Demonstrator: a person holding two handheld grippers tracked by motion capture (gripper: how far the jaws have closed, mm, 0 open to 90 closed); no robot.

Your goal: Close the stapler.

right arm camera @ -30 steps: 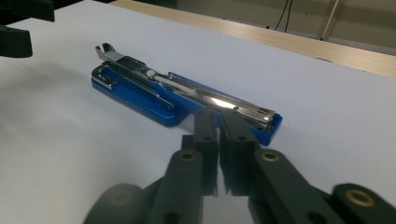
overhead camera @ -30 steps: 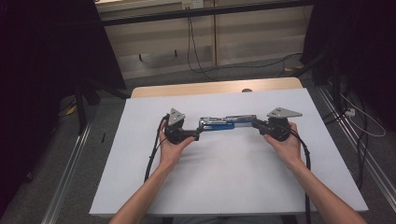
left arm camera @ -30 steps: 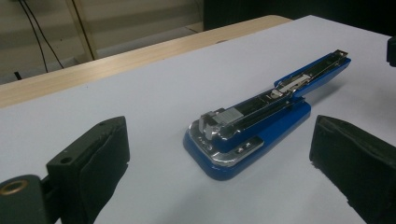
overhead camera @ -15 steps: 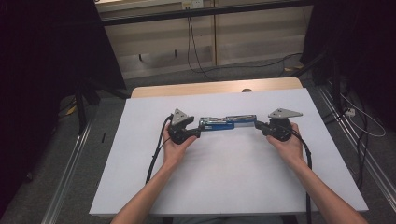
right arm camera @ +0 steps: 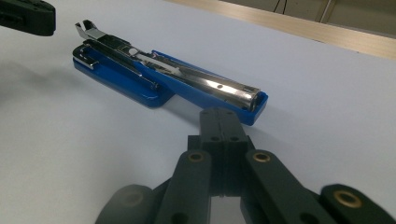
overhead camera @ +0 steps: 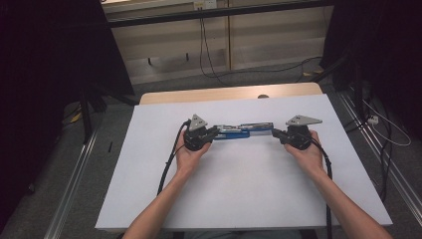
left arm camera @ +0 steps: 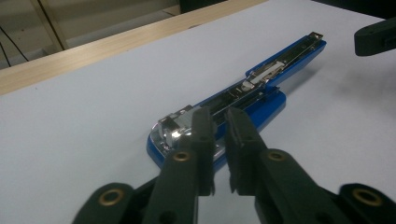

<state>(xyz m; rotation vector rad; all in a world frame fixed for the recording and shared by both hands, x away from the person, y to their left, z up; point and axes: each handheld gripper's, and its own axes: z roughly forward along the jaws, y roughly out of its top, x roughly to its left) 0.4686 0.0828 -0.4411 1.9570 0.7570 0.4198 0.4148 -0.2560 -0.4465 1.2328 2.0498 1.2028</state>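
A blue stapler [overhead camera: 242,130], swung open flat with its chrome magazine showing, lies across the middle of the white table [overhead camera: 239,199]. My left gripper [overhead camera: 215,133] is at its left end, my right gripper [overhead camera: 275,132] at its right end. In the left gripper view, my left gripper [left arm camera: 219,116] has just been closing; a thin slit remains and nothing shows between the jaws, whose tips reach the stapler's [left arm camera: 243,93] rounded blue end. In the right gripper view, my right gripper [right arm camera: 219,114] is shut, tips just short of the stapler's [right arm camera: 163,79] blue arm.
The table's far edge is bare wood [overhead camera: 229,93]. Metal rails [overhead camera: 74,174] run along both sides of the table, with cables [overhead camera: 388,134] on the floor at the right. White tabletop stretches in front of the hands.
The left gripper's jaws have drawn together at the stapler's left end. Both hands and the stapler stay where they were.
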